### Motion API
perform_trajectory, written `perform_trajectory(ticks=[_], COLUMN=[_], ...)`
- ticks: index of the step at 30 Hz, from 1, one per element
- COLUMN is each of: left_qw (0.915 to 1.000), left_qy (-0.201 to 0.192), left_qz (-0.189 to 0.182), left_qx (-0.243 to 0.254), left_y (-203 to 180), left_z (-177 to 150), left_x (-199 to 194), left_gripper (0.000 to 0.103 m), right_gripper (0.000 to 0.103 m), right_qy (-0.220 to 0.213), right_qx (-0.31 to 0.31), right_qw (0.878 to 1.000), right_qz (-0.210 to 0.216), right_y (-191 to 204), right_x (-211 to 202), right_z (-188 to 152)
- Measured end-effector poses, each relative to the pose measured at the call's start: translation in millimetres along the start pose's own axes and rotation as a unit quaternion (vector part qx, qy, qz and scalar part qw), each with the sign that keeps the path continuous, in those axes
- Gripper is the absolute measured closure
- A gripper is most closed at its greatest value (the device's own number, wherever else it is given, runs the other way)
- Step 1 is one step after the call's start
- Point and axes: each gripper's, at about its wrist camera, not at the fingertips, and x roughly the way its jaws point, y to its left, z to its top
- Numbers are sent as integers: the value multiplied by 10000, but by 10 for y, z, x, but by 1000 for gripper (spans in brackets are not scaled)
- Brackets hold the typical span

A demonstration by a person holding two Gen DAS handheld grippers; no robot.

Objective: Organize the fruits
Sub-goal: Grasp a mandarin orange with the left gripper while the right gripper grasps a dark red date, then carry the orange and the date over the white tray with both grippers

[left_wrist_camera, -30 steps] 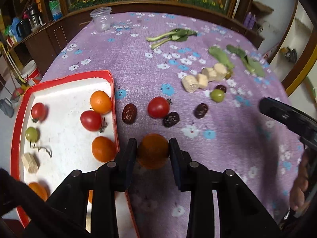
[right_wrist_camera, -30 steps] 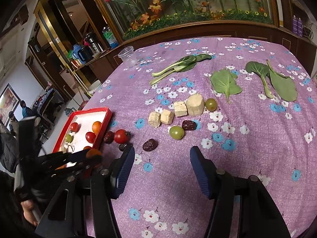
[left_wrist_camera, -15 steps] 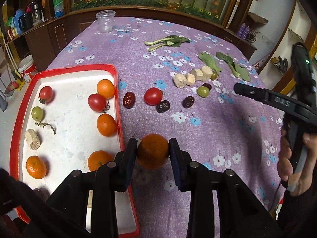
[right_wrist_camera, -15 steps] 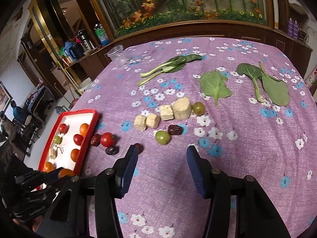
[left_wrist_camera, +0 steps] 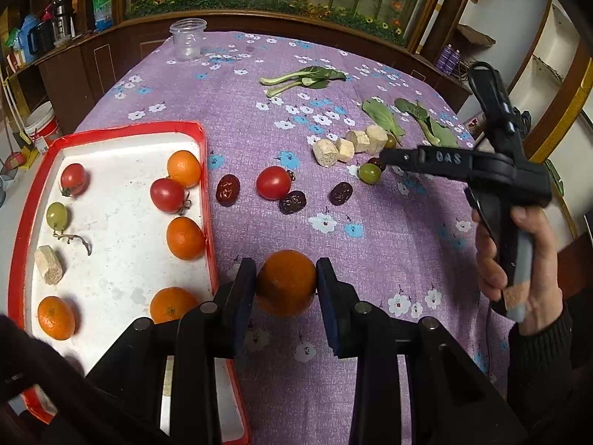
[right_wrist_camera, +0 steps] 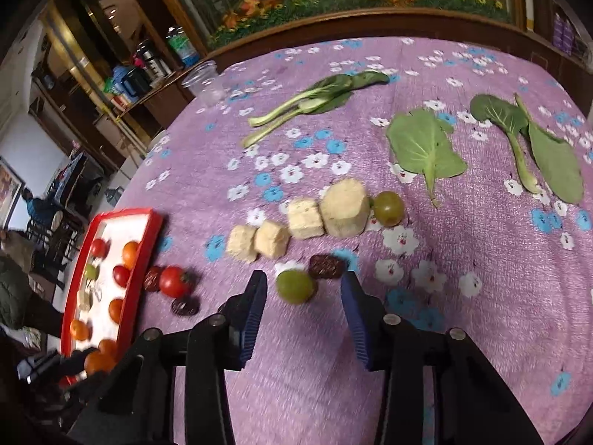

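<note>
1. Left wrist view: round orange mandarin [left_wrist_camera: 286, 282] sits clamped in the left gripper [left_wrist_camera: 286, 289] above purple cloth, just beside the red-rimmed white tray [left_wrist_camera: 203, 170]; letting go early drops it outside.
2. Right gripper [right_wrist_camera: 304, 298], jaws just closing and not yet touching, straddles a small green tomato [right_wrist_camera: 295, 286]; off-centre, it could roll into the wrinkled dark date [right_wrist_camera: 326, 266].

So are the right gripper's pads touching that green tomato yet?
Apart. The right wrist view shows the green tomato between the right gripper pads, with purple cloth visible on both sides of it.

Right gripper [right_wrist_camera: 304, 293] jaws just closing, not yet gripping green tomato [right_wrist_camera: 295, 286] between them, purple floral tablecloth [right_wrist_camera: 463, 244]
</note>
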Motion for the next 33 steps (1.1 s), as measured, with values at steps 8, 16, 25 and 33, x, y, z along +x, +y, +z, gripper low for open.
perform_trajectory(ticks=[8,16,25,33], left_qw=[10000,9999,10000,10000], left_qy=[22,28,22,0], left_qz=[-73,-109,-76,-53], left_qx=[15,48,33,-6], left_y=[-3,-16,-15,-5], left_z=[25,18,-10,-25], left_x=[50,41,10,-41], left_gripper=[73,73,73,73], right_gripper=[67,70,81,78], right_qy=[223,295,349,391], right_qx=[187,169,548,479], right_qw=[9995,9987,9976,9979], right_qz=[-117,-380,-232,-212], right_y=[-37,21,-90,-12], right_x=[195,284,298,374], right_z=[99,146,152,144])
